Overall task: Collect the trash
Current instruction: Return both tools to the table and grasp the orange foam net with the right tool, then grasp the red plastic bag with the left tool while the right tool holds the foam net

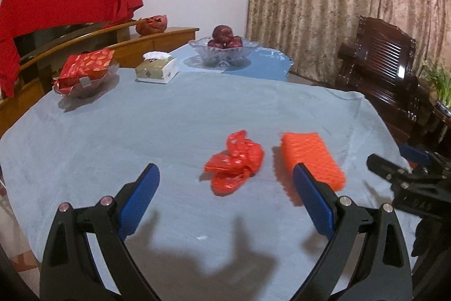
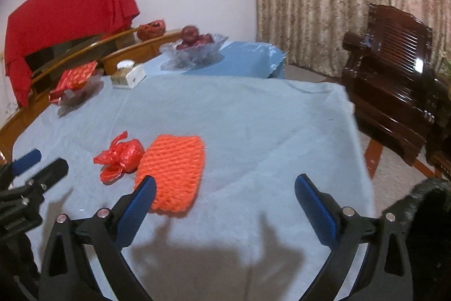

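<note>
Left hand-held gripper [image 1: 225, 179] hovering wide open, empty; crumpled red plastic bag [image 1: 234, 162] at 12 o'clock. Right hand-held gripper [image 2: 225, 188] gaping empty; orange foam net [image 2: 172, 174] at 10 o'clock.

Counter [image 1: 174, 114]: matt pale-blue cloth, soft nap, lightly creased. Crumpled bag [image 1: 235, 162] ahead of left fingers [image 1: 139, 198]: thin glossy red plastic. Foam net [image 2: 173, 172] just beyond right fingers [image 2: 315, 206]: orange, matt, knobbly mesh. Finger pads: blue, finely textured; frames matt black plastic, shiny metal rivets. Far bowl [image 1: 222, 50]: clear cut glass. Chair [image 2: 394, 75]: dark lacquered wood, glossy.
</note>
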{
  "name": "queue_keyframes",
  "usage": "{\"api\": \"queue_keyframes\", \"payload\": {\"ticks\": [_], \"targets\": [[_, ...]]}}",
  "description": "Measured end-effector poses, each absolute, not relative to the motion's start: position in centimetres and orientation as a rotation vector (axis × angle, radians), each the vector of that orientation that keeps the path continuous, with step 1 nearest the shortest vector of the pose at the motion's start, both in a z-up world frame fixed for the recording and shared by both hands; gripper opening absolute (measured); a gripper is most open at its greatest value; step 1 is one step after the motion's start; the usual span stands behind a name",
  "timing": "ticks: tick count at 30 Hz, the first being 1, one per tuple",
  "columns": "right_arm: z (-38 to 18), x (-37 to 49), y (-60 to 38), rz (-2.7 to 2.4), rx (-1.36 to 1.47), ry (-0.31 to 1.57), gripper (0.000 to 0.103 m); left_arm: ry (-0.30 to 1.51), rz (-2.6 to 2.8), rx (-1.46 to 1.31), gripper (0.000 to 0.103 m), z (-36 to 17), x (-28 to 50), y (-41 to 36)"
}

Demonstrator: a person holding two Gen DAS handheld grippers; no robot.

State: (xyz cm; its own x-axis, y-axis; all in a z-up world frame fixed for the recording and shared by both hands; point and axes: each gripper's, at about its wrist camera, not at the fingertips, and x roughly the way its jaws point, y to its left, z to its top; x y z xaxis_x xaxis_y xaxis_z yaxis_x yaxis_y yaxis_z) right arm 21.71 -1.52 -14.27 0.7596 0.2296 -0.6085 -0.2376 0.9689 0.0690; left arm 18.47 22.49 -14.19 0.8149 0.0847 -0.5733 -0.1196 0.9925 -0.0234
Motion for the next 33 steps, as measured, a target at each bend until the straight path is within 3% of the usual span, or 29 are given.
{"api": "queue_keyframes", "payload": {"ticks": [11, 14, 16, 22, 28, 33], "targets": [[-17.7, 24.8, 2.8, 0.33, -0.072, 0.763, 0.083, 0.636, 0.138, -0.077, 0.093, -16.1, 20.3, 24.9], [-18.2, 25.1, 3.6, 0.367, -0.068, 0.786, 0.071, 0.639, 0.132, -0.078, 0.093, -16.4, 20.8, 25.0], [-18.5, 25.2, 3.8, 0.403, -0.054, 0.801, 0.052, 0.641, 0.131, -0.08, 0.093, -16.6, 21.1, 25.1], [-18.0, 25.3, 3.0, 0.437, -0.042, 0.794, 0.02, 0.655, 0.11, -0.079, 0.093, -17.2, 22.3, 24.0], [-17.1, 25.9, 1.2, 0.402, -0.038, 0.759, 0.018, 0.673, 0.091, -0.069, 0.092, -17.9, 24.3, 22.3], [-16.9, 26.7, 0.1, 0.364, -0.042, 0.75, 0.018, 0.718, 0.081, -0.06, 0.082, -18.9, 26.5, 21.4]]}}
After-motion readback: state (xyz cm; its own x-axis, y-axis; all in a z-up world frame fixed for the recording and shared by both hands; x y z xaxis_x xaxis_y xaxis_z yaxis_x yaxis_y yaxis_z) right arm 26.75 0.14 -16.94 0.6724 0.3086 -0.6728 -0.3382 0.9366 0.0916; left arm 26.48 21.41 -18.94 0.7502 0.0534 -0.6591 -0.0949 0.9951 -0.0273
